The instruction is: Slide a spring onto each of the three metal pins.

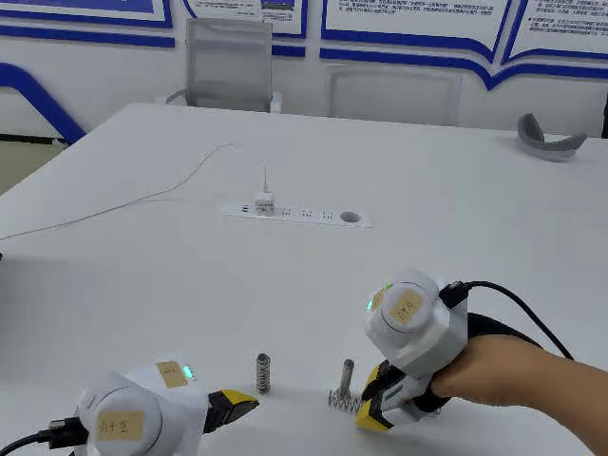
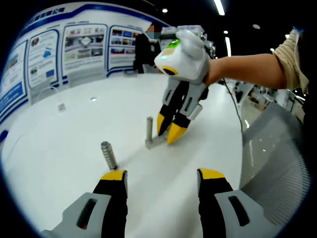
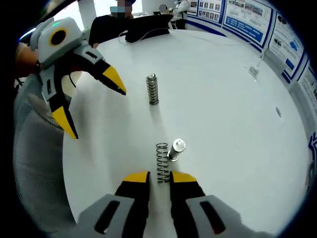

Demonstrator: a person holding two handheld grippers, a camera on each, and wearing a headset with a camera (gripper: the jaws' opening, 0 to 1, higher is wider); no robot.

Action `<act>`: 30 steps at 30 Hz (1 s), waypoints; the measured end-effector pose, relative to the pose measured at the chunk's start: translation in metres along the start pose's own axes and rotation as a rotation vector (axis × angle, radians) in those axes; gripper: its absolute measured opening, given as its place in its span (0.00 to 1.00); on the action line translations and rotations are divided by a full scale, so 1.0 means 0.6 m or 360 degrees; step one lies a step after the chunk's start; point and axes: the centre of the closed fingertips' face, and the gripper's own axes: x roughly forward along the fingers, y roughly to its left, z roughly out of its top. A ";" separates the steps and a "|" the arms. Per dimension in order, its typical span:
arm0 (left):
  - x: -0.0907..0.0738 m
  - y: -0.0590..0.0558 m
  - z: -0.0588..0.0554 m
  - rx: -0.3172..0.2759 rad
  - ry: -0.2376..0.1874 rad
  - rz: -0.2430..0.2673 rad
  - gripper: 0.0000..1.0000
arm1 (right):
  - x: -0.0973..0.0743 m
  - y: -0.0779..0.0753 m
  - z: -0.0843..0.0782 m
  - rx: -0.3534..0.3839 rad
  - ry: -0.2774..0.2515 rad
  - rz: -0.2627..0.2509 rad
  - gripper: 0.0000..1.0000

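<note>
Right gripper (image 3: 159, 176) jaws nearly closed around near end of loose spring (image 3: 162, 159) lying on table (image 1: 427, 209); actual pinch hard to make out. Bare pin (image 3: 177, 148) stands just beside spring. Left gripper (image 2: 163, 173) wide open, empty, cut off at head view's bottom edge. Spring-loaded pin (image 2: 108, 154) near it. Power strip (image 1: 294, 211) well beyond.

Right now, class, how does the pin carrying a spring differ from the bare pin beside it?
The sprung pin already wears a spring around its shaft; the bare pin has none, with a loose spring lying flat beside its base. The sprung pin stands nearer the left claw; the bare pin stands just ahead of the right claw, whose tips straddle that loose spring. Both stand upright on the white table.
</note>
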 end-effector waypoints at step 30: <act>0.003 0.000 -0.002 0.0008 0.0013 -0.0003 0.56 | 0.001 0.007 -0.012 -0.0018 0.0051 0.0011 0.12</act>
